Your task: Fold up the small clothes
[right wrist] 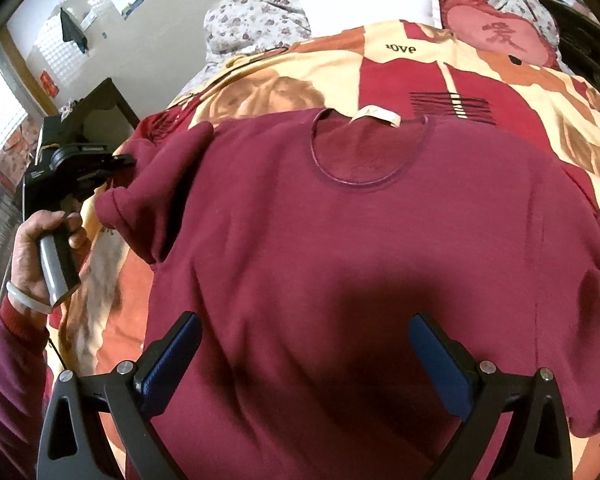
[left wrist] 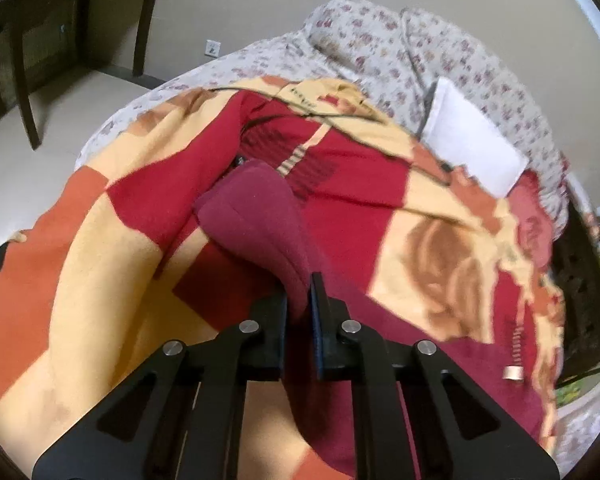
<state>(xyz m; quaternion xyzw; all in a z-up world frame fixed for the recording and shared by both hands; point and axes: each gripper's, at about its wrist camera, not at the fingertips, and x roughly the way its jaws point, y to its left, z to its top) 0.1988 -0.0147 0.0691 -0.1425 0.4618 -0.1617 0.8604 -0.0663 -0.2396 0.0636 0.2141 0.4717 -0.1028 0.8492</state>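
A maroon sweater [right wrist: 340, 240] lies spread front-up on a patterned blanket [right wrist: 500, 80], neckline and white label [right wrist: 376, 115] toward the far side. My left gripper [left wrist: 299, 284] is shut on the sweater's left sleeve [left wrist: 256, 208] and holds it lifted off the blanket. It also shows in the right wrist view [right wrist: 128, 160], held by a hand, with the sleeve [right wrist: 156, 204] bunched at its tip. My right gripper [right wrist: 306, 336] is open and empty, hovering over the sweater's lower body, with a dark shadow under it.
The red, orange and cream blanket [left wrist: 100, 280] covers a bed with a floral sheet [left wrist: 400, 40]. A white pillow [left wrist: 472, 148] lies at the head of the bed. A dark wooden chair or table [left wrist: 28, 60] stands on the floor to the left.
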